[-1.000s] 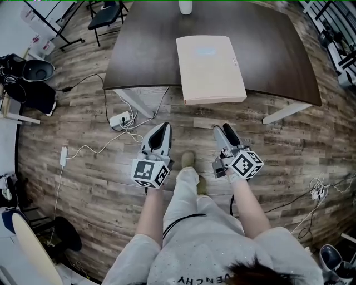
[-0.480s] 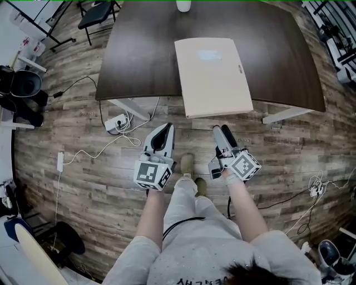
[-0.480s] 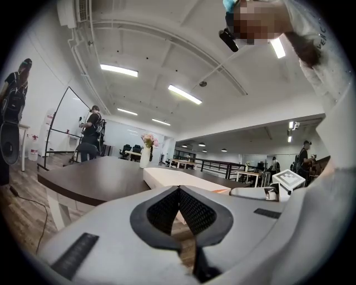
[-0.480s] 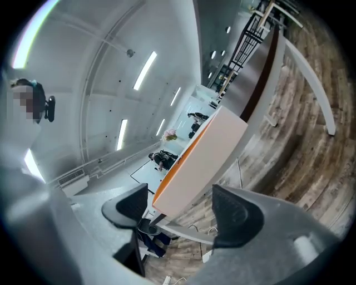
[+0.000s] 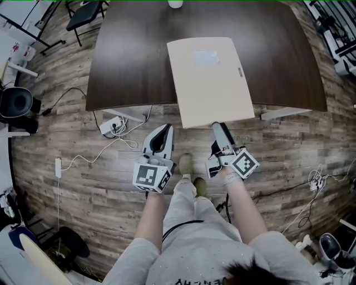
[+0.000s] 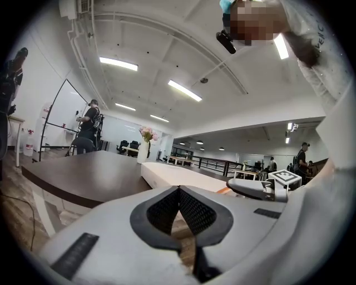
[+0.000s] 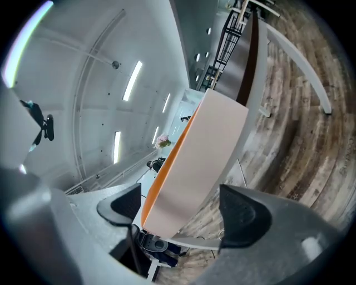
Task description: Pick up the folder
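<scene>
A beige folder [image 5: 208, 78] with an orange spine lies flat on the dark brown table [image 5: 128, 55], its near end overhanging the table's front edge. My right gripper [image 5: 218, 128] points at that near edge. Its jaws have just been opening, and in the right gripper view the folder [image 7: 200, 161] stands in the gap of the right gripper [image 7: 183, 210] with neither pad touching it. My left gripper [image 5: 163, 131] hovers over the floor, left of the folder and short of the table. In the left gripper view its pads [image 6: 167, 209] meet, empty, with the folder [image 6: 178, 175] ahead.
A white power strip [image 5: 108, 127] with trailing cables lies on the wooden floor under the table's left front. White table legs [image 5: 278, 114] stand below the edge. A white vase [image 5: 175, 3] sits at the table's far side. A chair [image 5: 83, 11] stands at the far left.
Both grippers have come forward to the table along with the person. The right gripper has rolled, and its tip now sits at the folder's overhanging edge.
</scene>
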